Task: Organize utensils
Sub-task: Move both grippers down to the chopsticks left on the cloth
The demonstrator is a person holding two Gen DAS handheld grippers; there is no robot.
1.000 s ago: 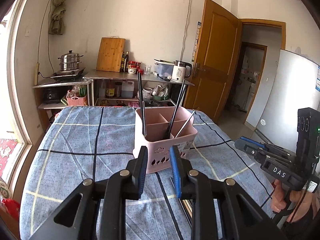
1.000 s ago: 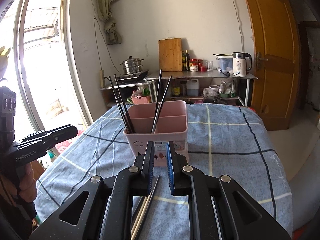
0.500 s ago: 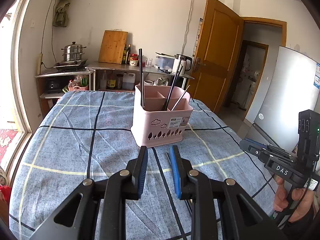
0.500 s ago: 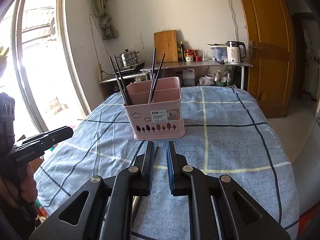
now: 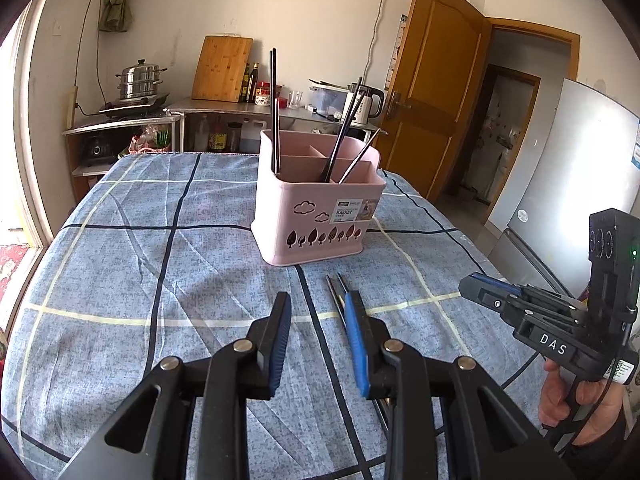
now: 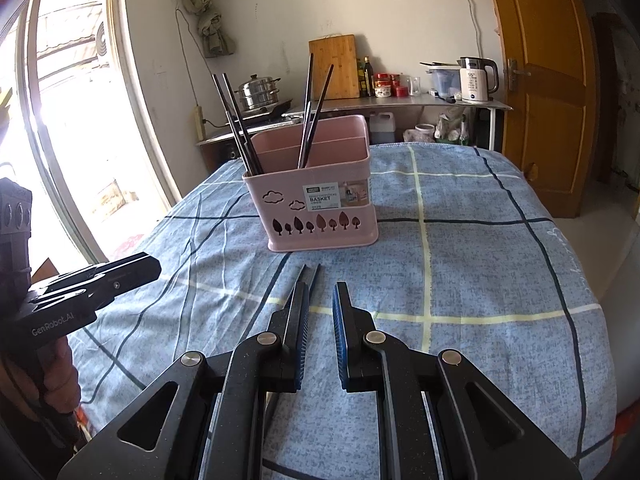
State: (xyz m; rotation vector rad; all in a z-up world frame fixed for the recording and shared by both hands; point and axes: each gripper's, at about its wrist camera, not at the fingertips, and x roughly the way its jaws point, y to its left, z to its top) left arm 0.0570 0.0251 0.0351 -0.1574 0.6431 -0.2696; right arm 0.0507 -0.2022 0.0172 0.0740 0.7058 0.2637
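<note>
A pink utensil basket (image 5: 316,216) (image 6: 320,196) stands upright on the blue checked tablecloth (image 5: 160,264), with several dark chopsticks (image 5: 273,112) (image 6: 238,124) standing in its compartments. A loose pair of chopsticks (image 5: 335,286) (image 6: 308,274) lies flat on the cloth in front of the basket. My left gripper (image 5: 318,308) is open and empty above the cloth, its right finger over the loose pair. My right gripper (image 6: 320,296) is open a little and empty, just behind the loose pair's tips. Each gripper shows in the other's view, the right one (image 5: 492,294) and the left one (image 6: 128,272).
A metal counter (image 5: 256,110) behind the table holds a steamer pot (image 5: 140,80), cutting board (image 5: 222,68), bottles and a kettle (image 5: 368,104). A wooden door (image 5: 436,92) and a fridge (image 5: 576,184) are to the right; a window (image 6: 76,120) is to the left.
Both grippers have drawn back from the basket, which now looks smaller and farther. The loose chopsticks on the cloth have come into fuller view. Jaw openings look unchanged.
</note>
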